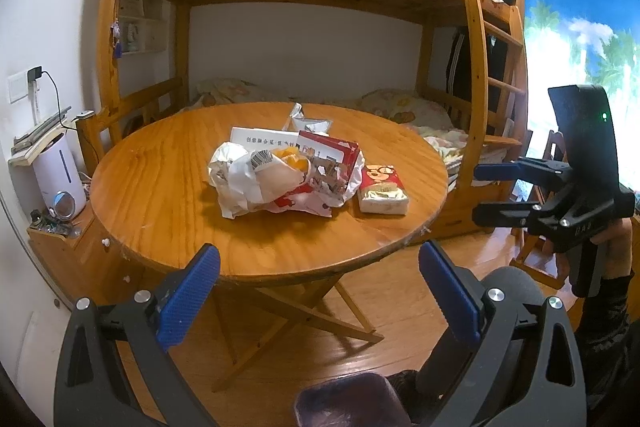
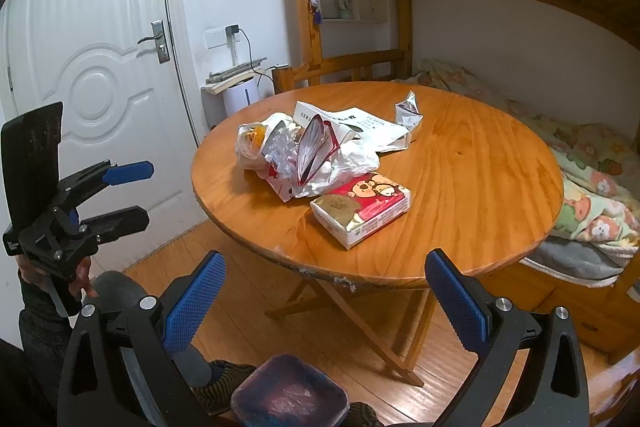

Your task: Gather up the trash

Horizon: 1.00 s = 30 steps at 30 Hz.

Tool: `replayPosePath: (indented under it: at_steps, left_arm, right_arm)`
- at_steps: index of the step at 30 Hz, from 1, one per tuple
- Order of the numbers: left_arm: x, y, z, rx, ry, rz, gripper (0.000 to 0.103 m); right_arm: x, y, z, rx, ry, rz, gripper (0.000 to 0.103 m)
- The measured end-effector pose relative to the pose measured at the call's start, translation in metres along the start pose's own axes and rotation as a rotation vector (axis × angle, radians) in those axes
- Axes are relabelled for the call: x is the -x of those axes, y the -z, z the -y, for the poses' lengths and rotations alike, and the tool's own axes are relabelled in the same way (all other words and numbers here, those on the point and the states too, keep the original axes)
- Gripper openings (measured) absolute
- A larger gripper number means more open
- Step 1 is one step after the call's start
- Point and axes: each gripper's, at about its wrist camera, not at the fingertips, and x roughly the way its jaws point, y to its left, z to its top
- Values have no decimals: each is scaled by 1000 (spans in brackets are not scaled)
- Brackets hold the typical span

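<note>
The trash pile of crumpled bags and wrappers sits mid-desk, sprawled crosswise, ahead of and above both grippers, which hang off the near edge with jaws released and empty. The left gripper faces it squarely while the right gripper has the tissue pack between it and the pile, so the left seems nearer. The bin below is cut off, and the pile's contents are hard to sort out.
</note>
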Motion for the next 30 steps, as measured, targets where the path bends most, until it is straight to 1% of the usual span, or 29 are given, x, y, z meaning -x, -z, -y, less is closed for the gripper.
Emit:
replayPosePath:
  at_steps: [4, 9, 14, 18, 27, 30]
  left_arm:
    - [-1, 0, -3, 20, 0, -1, 99]
    - [1, -1, -3, 21, 7, 10, 99]
    - [-2, 0, -3, 27, -18, 1, 99]
    - [-3, -2, -6, 48, -17, 0, 99]
    - [0, -2, -8, 49, -19, 11, 99]
    - [1, -2, -8, 45, -9, 13, 98]
  right_arm:
    - [0, 1, 0, 1, -8, 3, 101]
    - [0, 1, 0, -2, -7, 3, 101]
    - [-1, 2, 0, -1, -7, -1, 101]
    - [-2, 2, -1, 3, -8, -2, 101]
    - [-3, 2, -1, 1, -11, -7, 101]
    - [-3, 1, -1, 0, -15, -8, 101]
